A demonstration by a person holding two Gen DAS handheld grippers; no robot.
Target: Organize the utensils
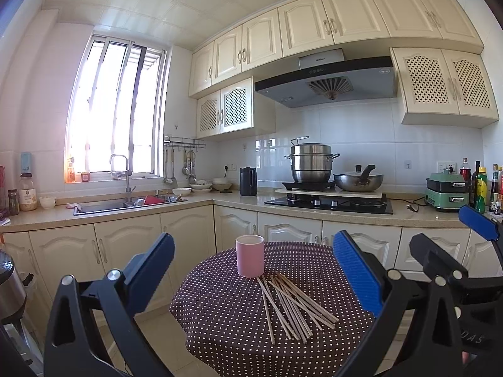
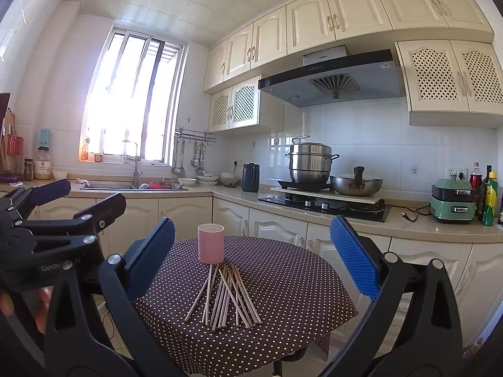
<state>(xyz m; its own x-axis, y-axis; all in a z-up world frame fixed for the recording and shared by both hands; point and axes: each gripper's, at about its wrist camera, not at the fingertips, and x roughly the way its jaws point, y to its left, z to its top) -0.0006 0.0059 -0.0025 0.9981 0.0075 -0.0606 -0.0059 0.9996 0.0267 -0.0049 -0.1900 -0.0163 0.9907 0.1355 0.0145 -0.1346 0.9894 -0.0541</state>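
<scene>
Both grippers hung wide open and empty, short of the table (image 1: 220, 330).
Chopsticks (image 1: 292, 306) lay scattered beside the upright pink cup (image 1: 250, 256), presumably their holder; left gripper (image 1: 251, 270), right gripper (image 2: 251, 257).

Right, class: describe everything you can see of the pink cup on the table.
The cup is a plain, matte pink cylinder with straight sides, no handle and an open top; its material cannot be told for sure. It stands upright on the dotted tablecloth, towards the far side of the round table. The chopsticks lie scattered just in front of it, their far tips at its base. None can be seen in it, and neither gripper touches it.
</scene>
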